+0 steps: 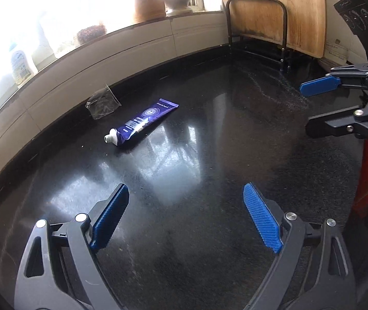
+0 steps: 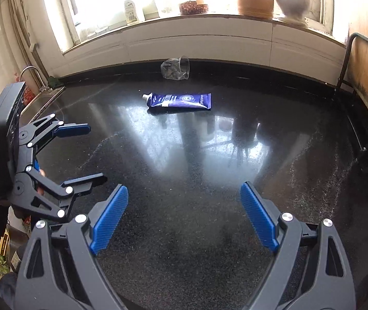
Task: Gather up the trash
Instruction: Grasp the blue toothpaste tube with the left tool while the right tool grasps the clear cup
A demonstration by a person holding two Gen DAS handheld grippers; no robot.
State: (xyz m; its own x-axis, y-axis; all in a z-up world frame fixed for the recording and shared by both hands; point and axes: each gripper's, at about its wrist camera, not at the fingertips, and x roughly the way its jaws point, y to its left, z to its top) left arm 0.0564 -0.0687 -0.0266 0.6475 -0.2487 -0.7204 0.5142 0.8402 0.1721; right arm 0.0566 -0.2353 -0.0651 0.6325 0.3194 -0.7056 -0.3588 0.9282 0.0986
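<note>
A purple toothpaste tube (image 1: pixel 142 125) (image 2: pixel 180 100) with a white neck and no cap lies flat on the black countertop (image 1: pixel 209 168) (image 2: pixel 184 180). Behind it, by the wall, rests a crumpled clear plastic bag (image 1: pixel 102 103) (image 2: pixel 175 68). My left gripper (image 1: pixel 185 193) (image 2: pixel 94 152) hovers open over the counter, well short of the tube, nothing between its blue pads. My right gripper (image 2: pixel 184 193) (image 1: pixel 304 111) is also open and empty, off to the right of the left one.
A tiled ledge and bright window sill hold a bottle (image 2: pixel 131 7), a jar (image 2: pixel 193 6) and two vases (image 2: pixel 293 2). A black wire rack with a wooden board (image 1: pixel 274 13) stands at the back right. A sink with a tap (image 2: pixel 32 73) lies at the far left.
</note>
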